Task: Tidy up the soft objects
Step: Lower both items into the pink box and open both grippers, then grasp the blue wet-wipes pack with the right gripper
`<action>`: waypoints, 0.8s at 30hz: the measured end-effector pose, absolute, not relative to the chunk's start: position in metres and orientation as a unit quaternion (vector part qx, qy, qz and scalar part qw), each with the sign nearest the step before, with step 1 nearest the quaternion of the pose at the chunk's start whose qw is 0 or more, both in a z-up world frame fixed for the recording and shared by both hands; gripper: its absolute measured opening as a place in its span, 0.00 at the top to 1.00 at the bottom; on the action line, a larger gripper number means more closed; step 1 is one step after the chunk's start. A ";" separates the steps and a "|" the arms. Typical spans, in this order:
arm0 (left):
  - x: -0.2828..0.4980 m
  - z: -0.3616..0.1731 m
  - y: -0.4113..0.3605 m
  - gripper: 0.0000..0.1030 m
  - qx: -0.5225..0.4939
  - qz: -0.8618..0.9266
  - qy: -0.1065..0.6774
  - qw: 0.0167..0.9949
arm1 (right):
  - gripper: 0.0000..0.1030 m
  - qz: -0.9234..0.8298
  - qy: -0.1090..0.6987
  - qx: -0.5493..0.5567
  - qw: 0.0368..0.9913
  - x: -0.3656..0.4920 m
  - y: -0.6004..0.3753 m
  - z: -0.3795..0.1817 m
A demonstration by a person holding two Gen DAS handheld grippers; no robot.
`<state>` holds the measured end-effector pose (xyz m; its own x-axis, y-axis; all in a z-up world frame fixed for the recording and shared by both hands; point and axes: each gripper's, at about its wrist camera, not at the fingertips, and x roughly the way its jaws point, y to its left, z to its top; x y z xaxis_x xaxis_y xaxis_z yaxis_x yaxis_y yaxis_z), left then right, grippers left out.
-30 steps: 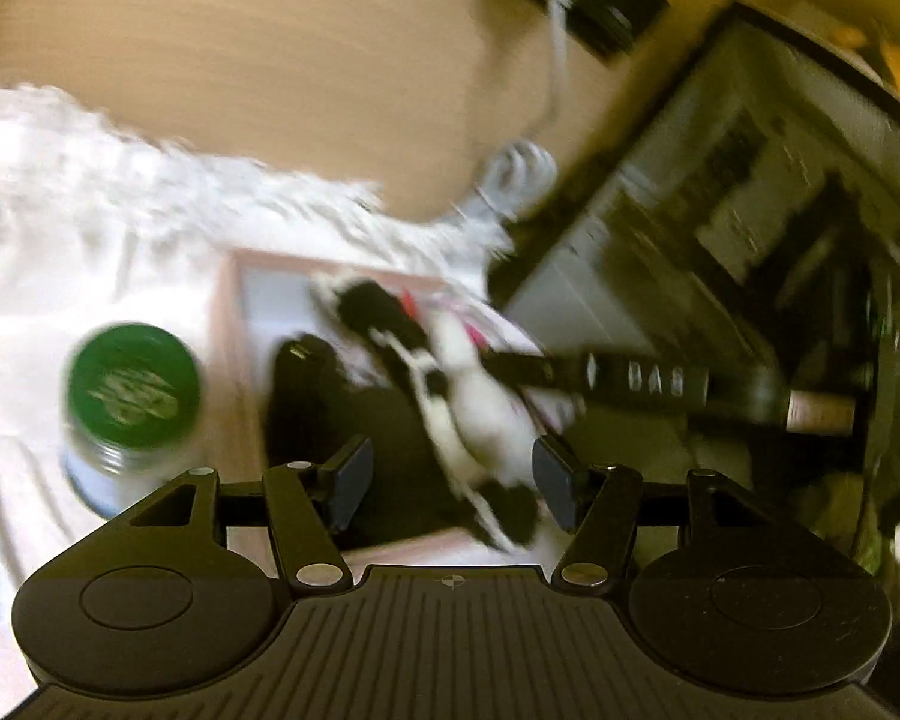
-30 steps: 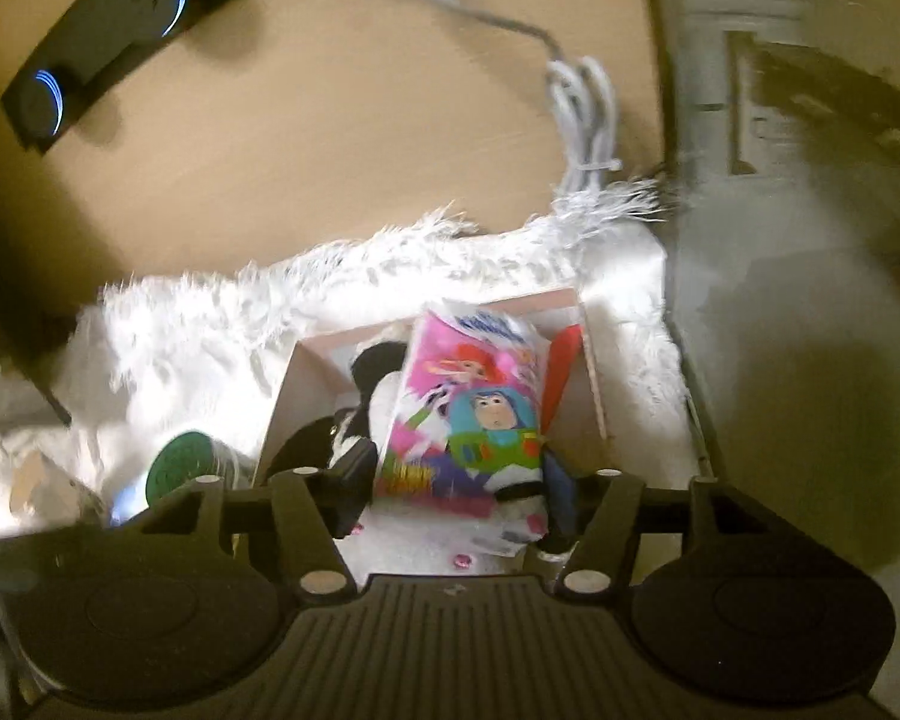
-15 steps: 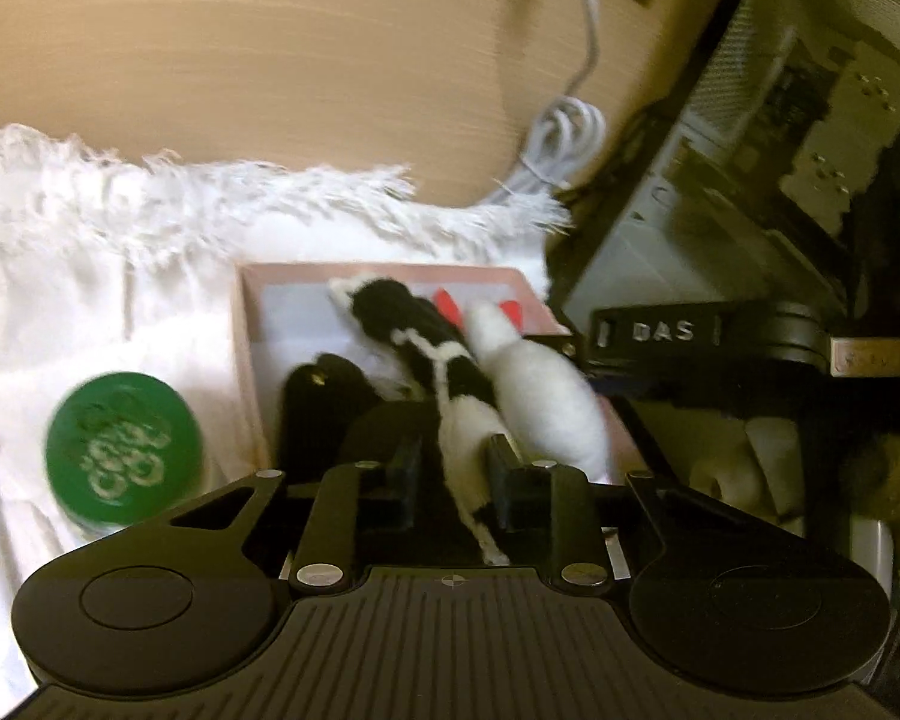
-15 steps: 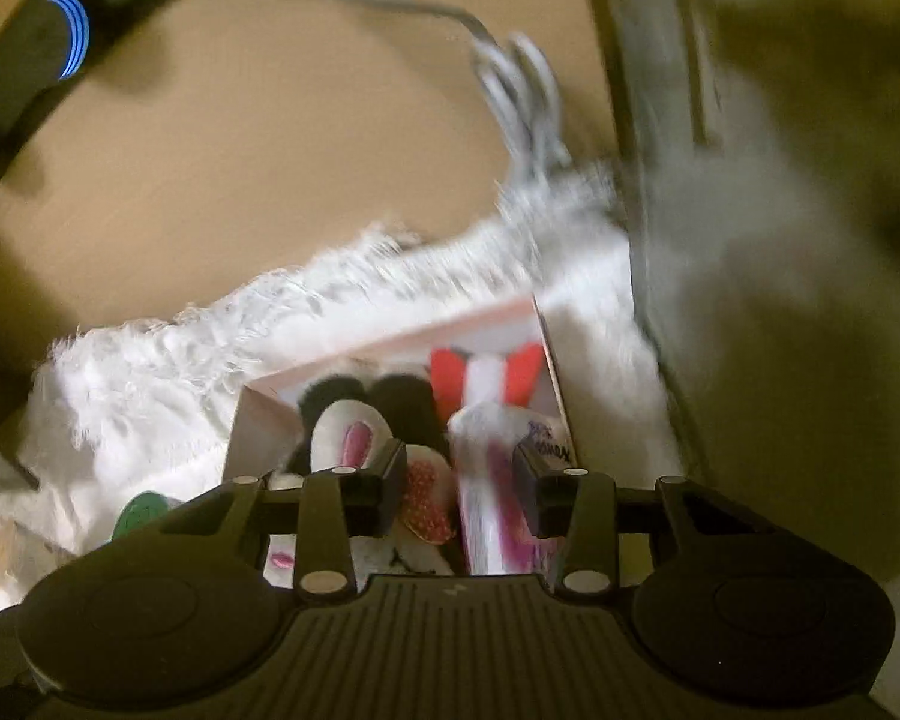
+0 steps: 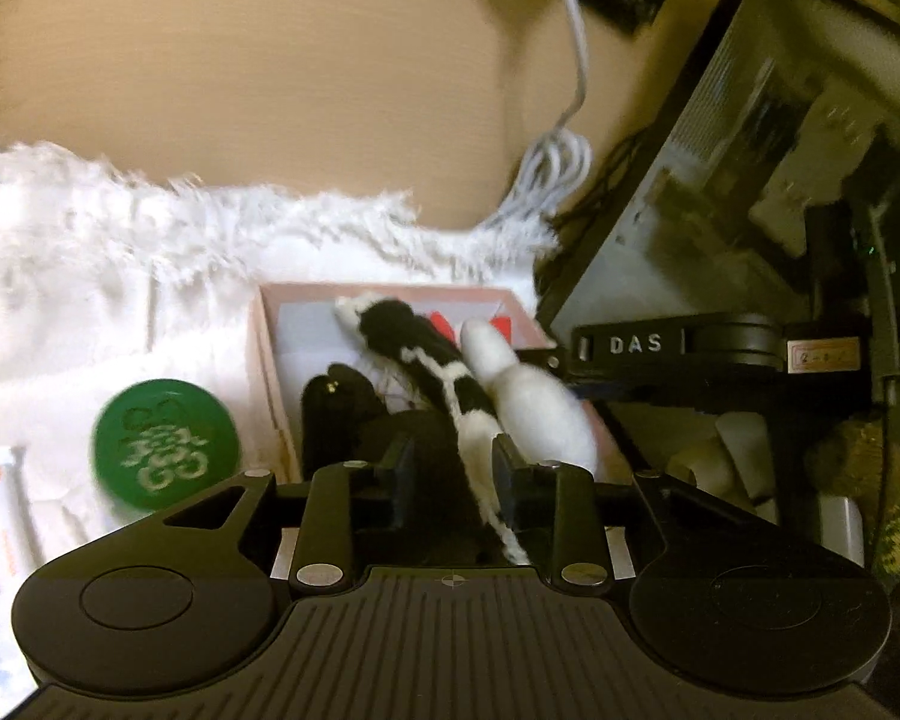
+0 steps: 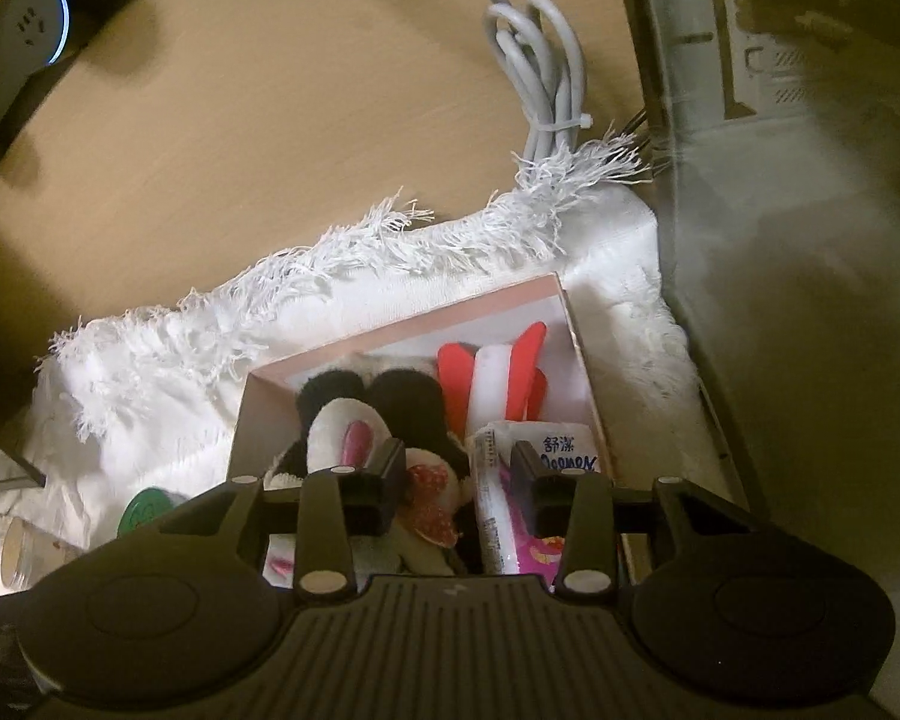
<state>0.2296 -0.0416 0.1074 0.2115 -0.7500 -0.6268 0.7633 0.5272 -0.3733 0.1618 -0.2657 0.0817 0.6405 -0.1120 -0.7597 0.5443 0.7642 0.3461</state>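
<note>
A pink box (image 5: 264,354) on a white fringed rug holds soft toys. My left gripper (image 5: 453,474) is shut on a black-and-white plush (image 5: 444,372) that reaches into the box beside a white plush (image 5: 534,402) and a black plush (image 5: 336,408). My right gripper (image 6: 456,477) hovers over the same box (image 6: 402,327), jaws partly closed. Between them lie a tissue pack (image 6: 504,498) and a toy with a red dotted bow (image 6: 429,504); I cannot tell whether it grips either. A white-pink eared plush (image 6: 342,432) and a red-white item (image 6: 492,378) lie in the box.
A green-lidded jar (image 5: 165,444) stands left of the box and also shows in the right wrist view (image 6: 144,510). A computer case (image 5: 750,150) stands right, with a black DAS part (image 5: 678,345) in front. A coiled white cable (image 6: 540,66) and a power strip (image 6: 24,42) lie on the wooden floor.
My left gripper closed on the black-and-white plush. My right gripper lowered the tissue pack into the box, and its jaws have since spread a little.
</note>
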 end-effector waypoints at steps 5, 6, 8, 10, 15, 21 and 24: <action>0.219 0.125 0.024 0.70 -0.018 -0.479 0.355 0.802 | 0.44 -0.192 0.349 0.263 0.879 0.136 -0.249 0.117; 0.218 0.126 0.038 0.70 -0.018 -0.470 0.347 0.811 | 0.42 -0.199 0.336 0.250 0.886 0.128 -0.243 0.128; 0.219 0.123 0.071 0.70 -0.018 -0.435 0.332 0.837 | 0.36 -0.227 0.306 0.209 0.901 0.114 -0.229 0.153; 0.224 0.115 0.104 0.70 -0.021 -0.388 0.328 0.861 | 0.30 -0.253 0.276 0.165 0.912 0.104 -0.213 0.173; 0.247 0.079 0.179 0.70 -0.049 -0.280 0.378 0.881 | 0.26 -0.267 0.241 0.105 0.927 0.090 -0.177 0.201; 0.253 0.054 0.236 0.70 -0.086 -0.233 0.419 0.874 | 0.22 -0.185 0.283 0.054 0.940 0.102 -0.114 0.175; 0.252 0.053 0.245 0.70 -0.086 -0.225 0.426 0.872 | 0.22 -0.125 0.327 0.014 0.937 0.123 -0.070 0.145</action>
<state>0.2517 0.2448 0.0527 0.5348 -0.4663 -0.7046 0.3190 0.8836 -0.3427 0.1226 -0.0701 0.1450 0.7554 -0.2245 -0.6156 0.2425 0.9686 -0.0556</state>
